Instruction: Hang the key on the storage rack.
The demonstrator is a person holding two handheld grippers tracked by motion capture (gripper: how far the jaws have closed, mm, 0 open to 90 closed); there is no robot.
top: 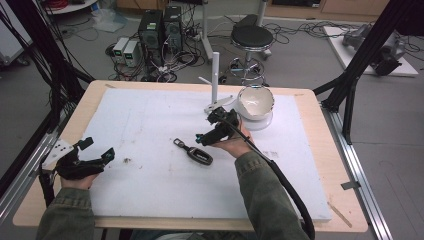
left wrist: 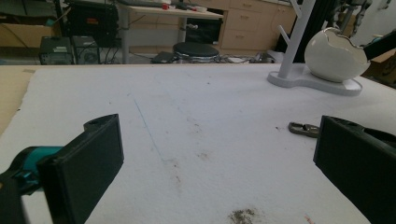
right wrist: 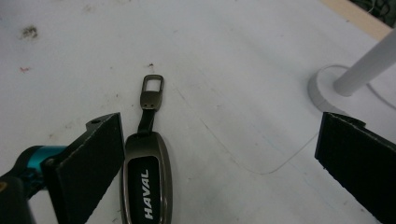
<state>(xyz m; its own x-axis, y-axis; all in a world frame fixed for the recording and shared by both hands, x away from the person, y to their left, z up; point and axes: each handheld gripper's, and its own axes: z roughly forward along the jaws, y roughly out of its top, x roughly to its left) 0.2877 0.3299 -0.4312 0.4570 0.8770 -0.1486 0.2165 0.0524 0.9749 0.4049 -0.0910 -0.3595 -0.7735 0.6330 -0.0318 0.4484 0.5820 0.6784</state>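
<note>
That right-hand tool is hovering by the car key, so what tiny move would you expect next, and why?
Probably a small sideways shift and dip of the right gripper so the car key sits between its jaws. They stand wide open, but the key lies flat on the white mat right beside one jaw, not centred in the gap.

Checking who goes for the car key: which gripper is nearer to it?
Right. The right gripper hovers just beside the car key, jaws open. The left gripper sits far off at the table's left edge, also open.
</note>
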